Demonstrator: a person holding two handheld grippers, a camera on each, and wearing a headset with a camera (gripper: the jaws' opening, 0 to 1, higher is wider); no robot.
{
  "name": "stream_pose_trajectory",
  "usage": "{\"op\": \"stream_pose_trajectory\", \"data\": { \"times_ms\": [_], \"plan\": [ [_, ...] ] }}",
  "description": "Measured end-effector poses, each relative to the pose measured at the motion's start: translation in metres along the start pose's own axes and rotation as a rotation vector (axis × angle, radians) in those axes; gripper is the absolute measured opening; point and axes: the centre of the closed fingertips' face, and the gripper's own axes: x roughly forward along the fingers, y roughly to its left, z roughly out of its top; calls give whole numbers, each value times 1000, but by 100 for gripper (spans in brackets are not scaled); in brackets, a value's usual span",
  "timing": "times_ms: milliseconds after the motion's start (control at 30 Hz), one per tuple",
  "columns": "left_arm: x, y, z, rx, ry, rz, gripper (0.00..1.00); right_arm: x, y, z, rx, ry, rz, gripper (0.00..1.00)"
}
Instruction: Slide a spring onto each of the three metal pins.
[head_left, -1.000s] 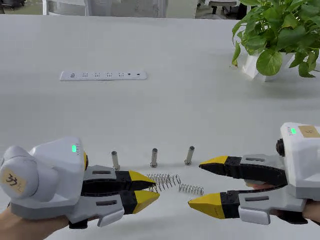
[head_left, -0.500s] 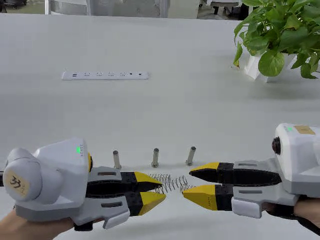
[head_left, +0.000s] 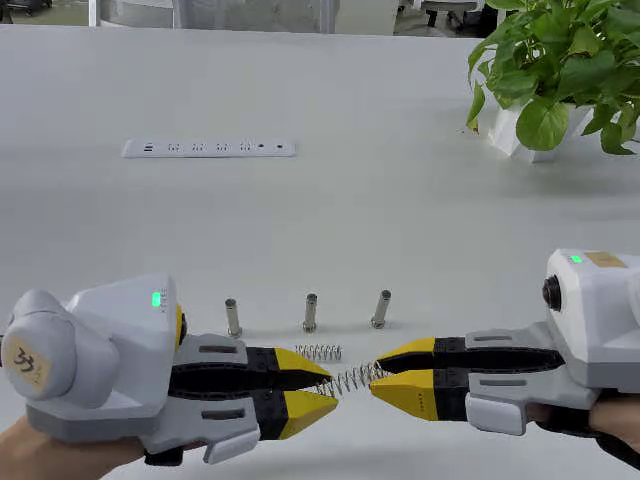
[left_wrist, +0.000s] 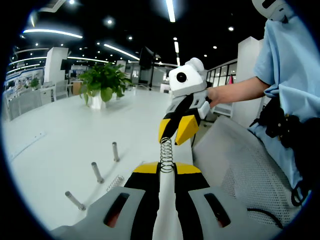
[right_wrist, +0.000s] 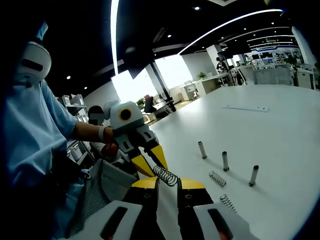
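Three short metal pins stand upright in a row on the grey table: left pin, middle pin, right pin. One spring hangs in the air in front of them, held at both ends. My left gripper is shut on its left end and my right gripper is shut on its right end. In the left gripper view the spring runs from my own jaws up to the right gripper. A second spring lies on the table before the middle pin. In the right gripper view, two loose springs lie near the pins.
A white power strip lies far back on the left. A potted green plant stands at the back right. In the gripper views, a person in a blue shirt holds the grippers at the table's near edge.
My right gripper has moved left to the free end of the spring held by the left gripper, and its jaws have closed from wide open to shut on it.
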Motion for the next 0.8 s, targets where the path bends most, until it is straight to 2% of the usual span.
{"op": "stream_pose_trajectory", "data": {
  "times_ms": [300,800],
  "plan": [
    [1,-4,0,5,4,-17,6,0,3,-5,21,13,17,7],
    [4,-5,-2,19,24,-16,6,-1,6,1,-23,15,12,7]
  ]
}}
